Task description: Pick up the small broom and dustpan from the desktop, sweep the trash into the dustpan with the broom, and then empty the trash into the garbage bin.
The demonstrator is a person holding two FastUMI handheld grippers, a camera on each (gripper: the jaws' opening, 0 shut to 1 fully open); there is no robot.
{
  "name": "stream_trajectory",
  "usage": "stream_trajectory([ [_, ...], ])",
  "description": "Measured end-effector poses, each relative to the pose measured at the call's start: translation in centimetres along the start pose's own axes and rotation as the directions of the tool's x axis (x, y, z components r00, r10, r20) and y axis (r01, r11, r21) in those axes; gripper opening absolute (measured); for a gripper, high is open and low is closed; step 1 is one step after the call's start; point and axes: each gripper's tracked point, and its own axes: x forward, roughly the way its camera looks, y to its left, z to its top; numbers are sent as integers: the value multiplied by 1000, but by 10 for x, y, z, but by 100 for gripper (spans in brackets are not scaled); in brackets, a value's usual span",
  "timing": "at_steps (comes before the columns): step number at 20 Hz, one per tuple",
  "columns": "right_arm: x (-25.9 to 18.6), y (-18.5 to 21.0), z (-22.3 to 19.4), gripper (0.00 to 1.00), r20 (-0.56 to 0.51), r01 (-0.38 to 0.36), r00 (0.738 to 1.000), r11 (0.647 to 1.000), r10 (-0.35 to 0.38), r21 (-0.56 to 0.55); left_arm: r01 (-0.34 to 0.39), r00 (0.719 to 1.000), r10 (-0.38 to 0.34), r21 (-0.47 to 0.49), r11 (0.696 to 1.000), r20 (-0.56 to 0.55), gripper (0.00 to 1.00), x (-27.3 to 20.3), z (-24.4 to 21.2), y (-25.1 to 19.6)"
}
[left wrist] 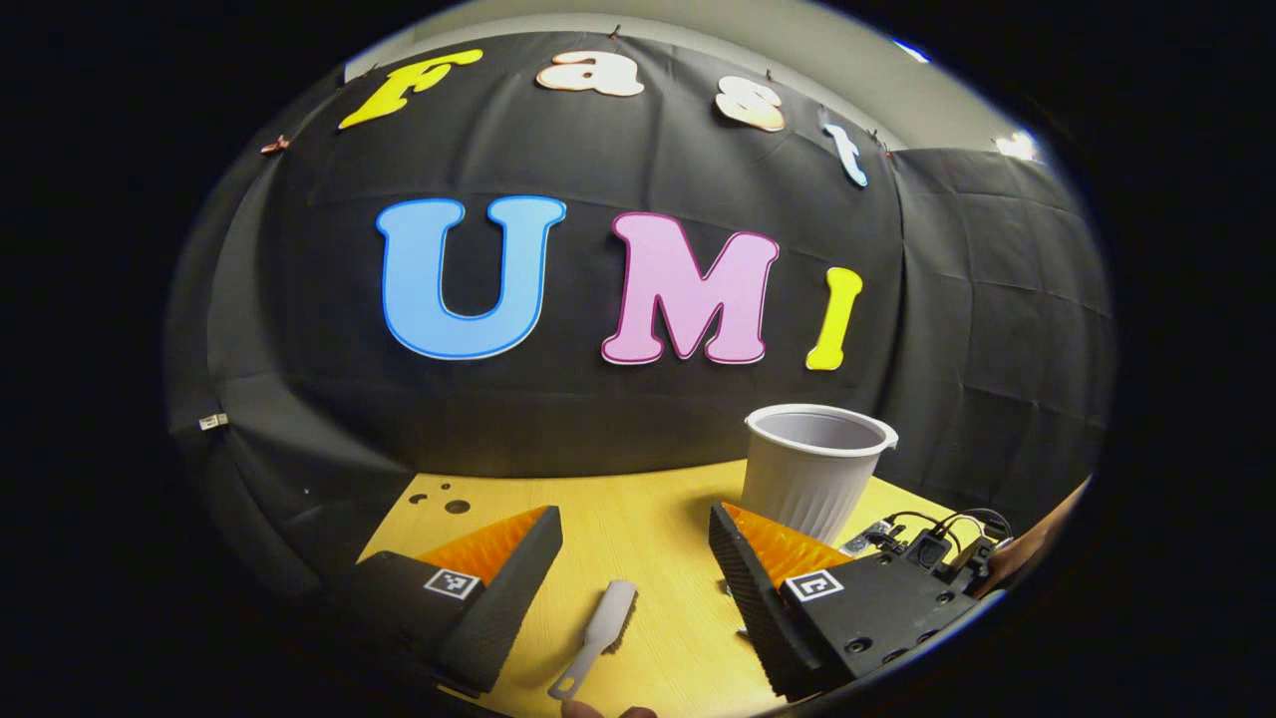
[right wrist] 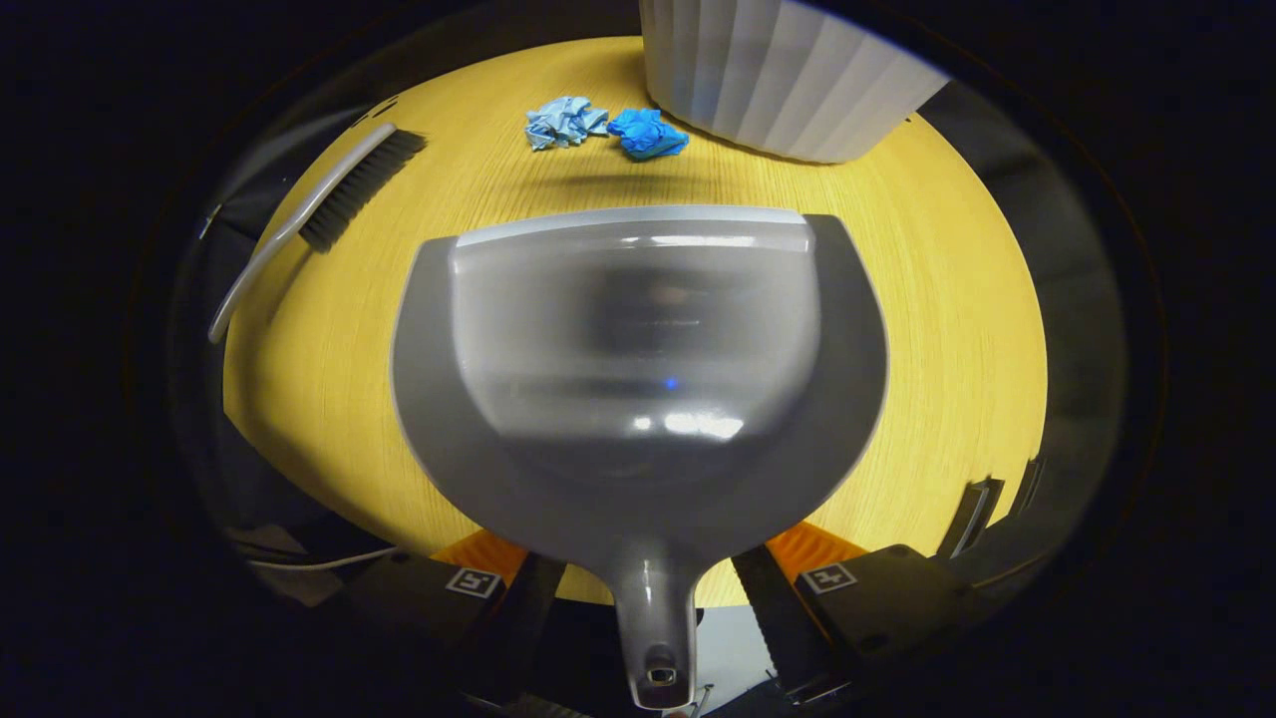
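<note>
**Worktop stock: dustpan in front of one gripper, broom lying loose**

1. Left gripper (left wrist: 635, 558). In the left gripper view we find its fingers spread wide at the bottom of the frame, gripping nothing. It points at the black booth wall.

2. Small broom (left wrist: 596, 636). It lies flat on the yellow worktop (left wrist: 658, 509) in the gap between those fingers, touching neither. In the right gripper view we log it at the upper left, bristles up-frame, handle running down-left.

3. Right gripper (right wrist: 648, 588). Its fingers sit at the bottom of the right gripper view, one on each side of the dustpan handle. We cannot tell whether they press on it, as the contact is dark.

4. Dustpan (right wrist: 638, 359). Grey, centre frame, open lip toward the top.

5. Trash (right wrist: 606, 128). Two crumpled blue scraps, touching, at upper centre, apart from the lip.

6. Garbage bin (right wrist: 788, 75). White, ribbed, top right, just beside the scraps; we also see it at lower right of the left gripper view, upright.
</note>
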Motion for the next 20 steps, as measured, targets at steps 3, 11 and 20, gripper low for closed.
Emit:
stream_trajectory([
  [3,-1,1,3,93,-20,6,1000,1000,-5,27,-11,1000,11,19,1000,-16,95,7,-9,9],
  [11,1,0,8,37,-9,-8,1000,1000,8,-16,102,926,-75,55,993,-371,95,27,-97,22],
  [20,1,0,5,37,-5,-23,1000,998,23,-54,169,549,-46,57,984,-834,95,24,-247,44],
])
